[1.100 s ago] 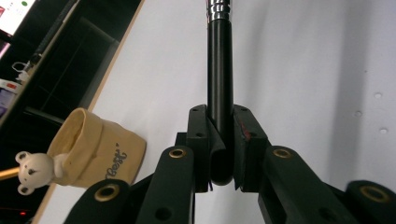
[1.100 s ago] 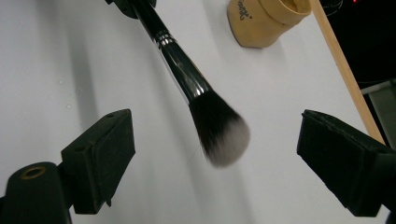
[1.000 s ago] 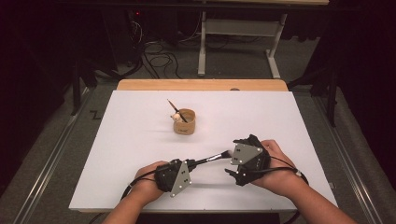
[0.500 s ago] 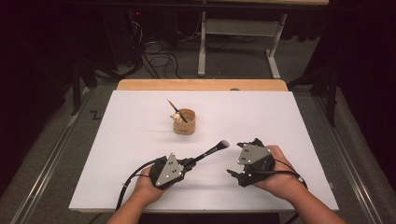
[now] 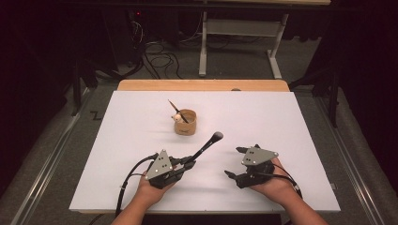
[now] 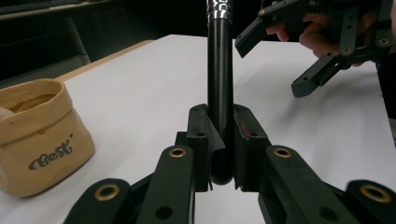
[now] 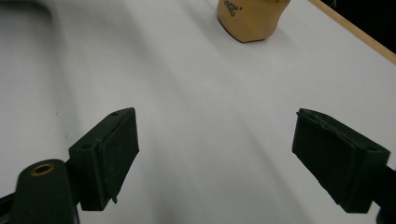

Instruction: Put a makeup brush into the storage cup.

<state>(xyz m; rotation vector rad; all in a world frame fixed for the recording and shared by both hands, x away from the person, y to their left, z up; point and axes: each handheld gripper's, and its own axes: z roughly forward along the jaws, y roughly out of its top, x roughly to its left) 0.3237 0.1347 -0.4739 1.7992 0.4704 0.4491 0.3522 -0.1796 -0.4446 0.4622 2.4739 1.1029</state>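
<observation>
My left gripper (image 5: 187,164) is shut on the lower end of a black makeup brush (image 5: 206,145), whose head points up and away toward the middle of the table. In the left gripper view the brush handle (image 6: 220,84) stands clamped between the pads of the left gripper (image 6: 220,154). To its right my right gripper (image 5: 232,161) is held low over the white table (image 5: 305,140), open with nothing between its fingers. That right gripper (image 6: 271,65) also appears beyond the brush. A tan fabric pouch (image 5: 186,123) sits farther back, holding a thin brush (image 5: 177,110).
The pouch (image 6: 37,135) stands left of the held brush, and ahead of my right gripper (image 7: 215,158) the same pouch (image 7: 252,18) is seen. A wooden strip (image 5: 202,85) edges the table's far side. Cables and a desk frame (image 5: 239,51) lie on the floor beyond.
The right gripper has drawn away from the brush head, to the right and down toward the table. The left gripper has tilted the brush higher, still holding it.
</observation>
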